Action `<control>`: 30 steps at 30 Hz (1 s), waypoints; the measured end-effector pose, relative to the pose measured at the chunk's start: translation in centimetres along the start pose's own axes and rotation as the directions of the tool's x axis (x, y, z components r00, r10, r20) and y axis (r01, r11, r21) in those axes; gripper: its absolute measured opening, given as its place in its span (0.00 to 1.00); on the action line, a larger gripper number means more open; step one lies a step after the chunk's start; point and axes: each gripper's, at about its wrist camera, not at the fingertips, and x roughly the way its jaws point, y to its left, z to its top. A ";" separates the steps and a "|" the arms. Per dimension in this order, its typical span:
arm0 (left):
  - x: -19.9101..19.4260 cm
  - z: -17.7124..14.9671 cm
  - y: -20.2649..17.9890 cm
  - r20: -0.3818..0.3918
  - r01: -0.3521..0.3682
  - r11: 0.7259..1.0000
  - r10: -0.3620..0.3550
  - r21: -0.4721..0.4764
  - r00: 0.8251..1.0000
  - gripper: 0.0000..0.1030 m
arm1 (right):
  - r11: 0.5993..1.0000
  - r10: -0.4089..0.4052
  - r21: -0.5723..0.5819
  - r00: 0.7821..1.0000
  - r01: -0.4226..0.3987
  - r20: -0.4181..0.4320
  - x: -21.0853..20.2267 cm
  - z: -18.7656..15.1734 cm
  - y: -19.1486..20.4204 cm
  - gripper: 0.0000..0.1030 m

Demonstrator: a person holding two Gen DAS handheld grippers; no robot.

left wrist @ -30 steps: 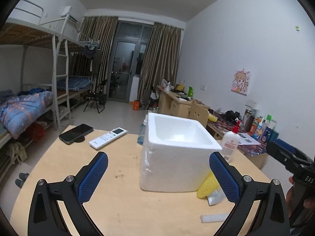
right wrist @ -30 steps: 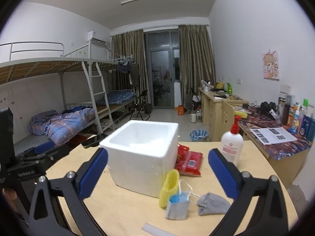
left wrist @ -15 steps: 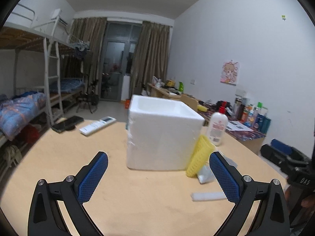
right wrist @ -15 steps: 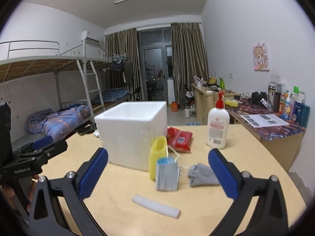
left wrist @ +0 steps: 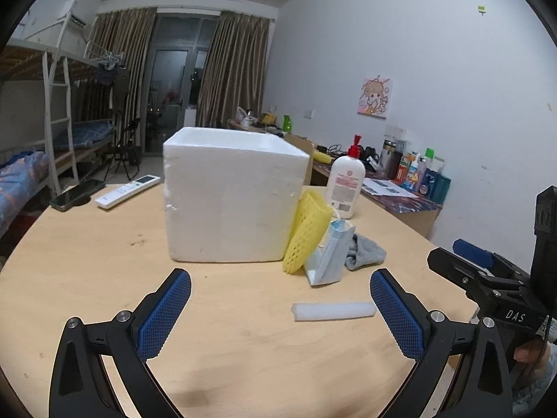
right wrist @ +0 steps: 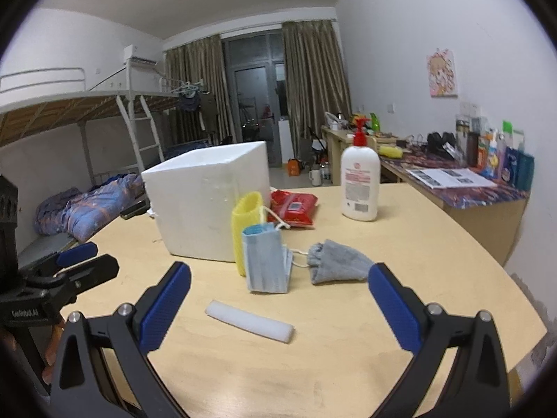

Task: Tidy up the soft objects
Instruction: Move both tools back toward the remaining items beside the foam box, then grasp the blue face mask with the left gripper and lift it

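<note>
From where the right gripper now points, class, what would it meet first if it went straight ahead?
Probably the blue face mask, standing against the yellow foam net. The open right gripper frames it centrally, though the white foam strip lies nearer and lower on the table. Depth is uncertain.

Wooden table point(right wrist: 410, 244), foam box point(right wrist: 205, 202), mask point(right wrist: 266, 261), foam strip point(right wrist: 249, 321)

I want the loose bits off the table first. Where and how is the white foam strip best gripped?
The white foam strip lies flat on the table, apart from the face mask. Probably best taken at its middle from above by the right gripper, jaws closing across its narrow width: the long sides are free, and a central hold should keep it level.
</note>
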 end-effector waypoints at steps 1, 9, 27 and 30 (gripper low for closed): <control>0.2 0.1 -0.2 -0.004 0.004 1.000 -0.003 0.002 1.000 1.00 | 1.000 0.002 0.011 1.000 -0.002 -0.001 -0.1 0.0 -0.3 1.00; 1.9 0.1 -1.4 -0.039 0.026 1.000 -0.026 0.013 0.999 1.00 | 0.999 -0.030 0.032 1.000 0.030 -0.004 -0.4 -0.1 -1.7 1.00; 7.5 0.3 -4.5 -0.105 0.011 0.999 -0.006 0.046 0.994 1.00 | 1.000 -0.019 0.014 0.996 0.020 -0.084 3.4 0.4 -4.9 1.00; 8.3 0.8 -4.9 -0.117 0.031 0.999 -0.027 0.036 0.993 1.00 | 1.000 -0.022 0.016 0.995 0.024 -0.095 3.9 0.7 -5.8 1.00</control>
